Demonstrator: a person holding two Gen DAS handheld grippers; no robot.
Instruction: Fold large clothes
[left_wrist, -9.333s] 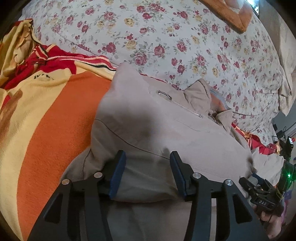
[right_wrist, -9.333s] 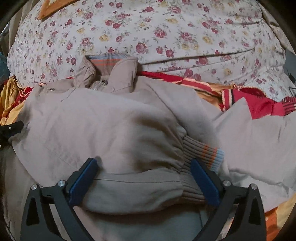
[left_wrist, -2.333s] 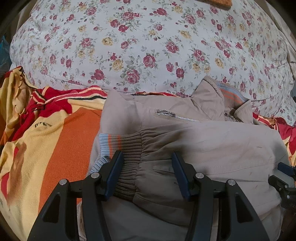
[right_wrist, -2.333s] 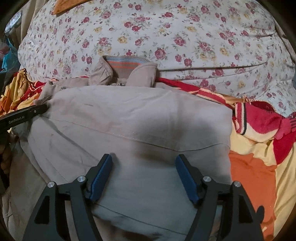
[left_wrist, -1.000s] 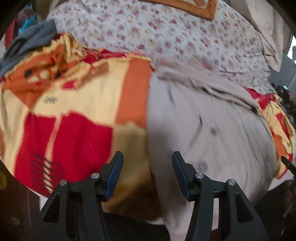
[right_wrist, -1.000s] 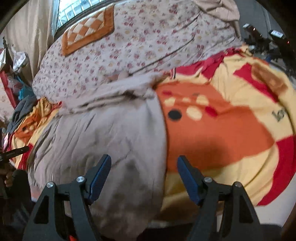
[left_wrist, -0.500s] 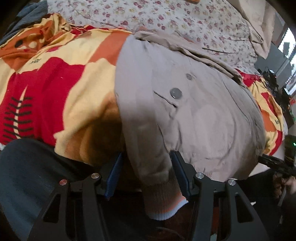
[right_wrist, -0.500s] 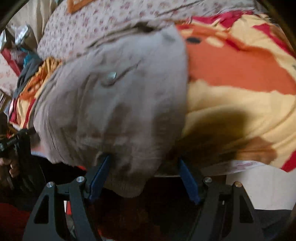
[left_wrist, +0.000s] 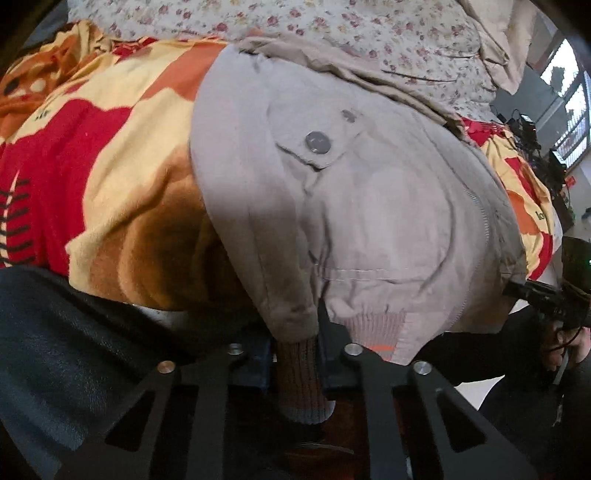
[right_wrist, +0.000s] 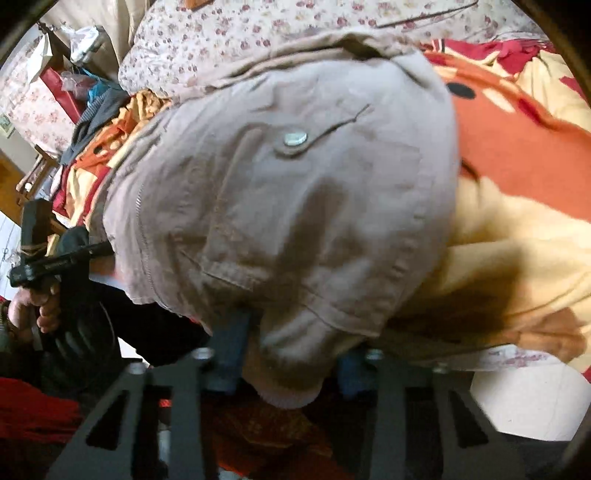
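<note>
A beige jacket (left_wrist: 369, 184) lies on the bed, its lower edge hanging over the near side. In the left wrist view my left gripper (left_wrist: 297, 354) is shut on the brown ribbed hem (left_wrist: 299, 376) at the jacket's left corner. The right wrist view shows the same jacket (right_wrist: 295, 203), snap pocket up. There my right gripper (right_wrist: 290, 365) is closing on the bunched hem (right_wrist: 288, 391), which fills the gap between its jaws and touches both pads. Each view catches the other gripper at the jacket's far corner: the right gripper (left_wrist: 546, 295) and the left gripper (right_wrist: 55, 262).
A red, orange and yellow fleece blanket (left_wrist: 92, 129) covers the bed under the jacket, also seen as the blanket (right_wrist: 517, 184). A floral quilt (left_wrist: 332, 22) lies behind. Dark trousers (left_wrist: 55, 332) of the person stand close below. Piled clothes (right_wrist: 96, 107) sit far left.
Both grippers have dropped to the jacket's near hem over the bed edge. The left jaws went from open to shut on the ribbed hem. The right jaws narrowed around it.
</note>
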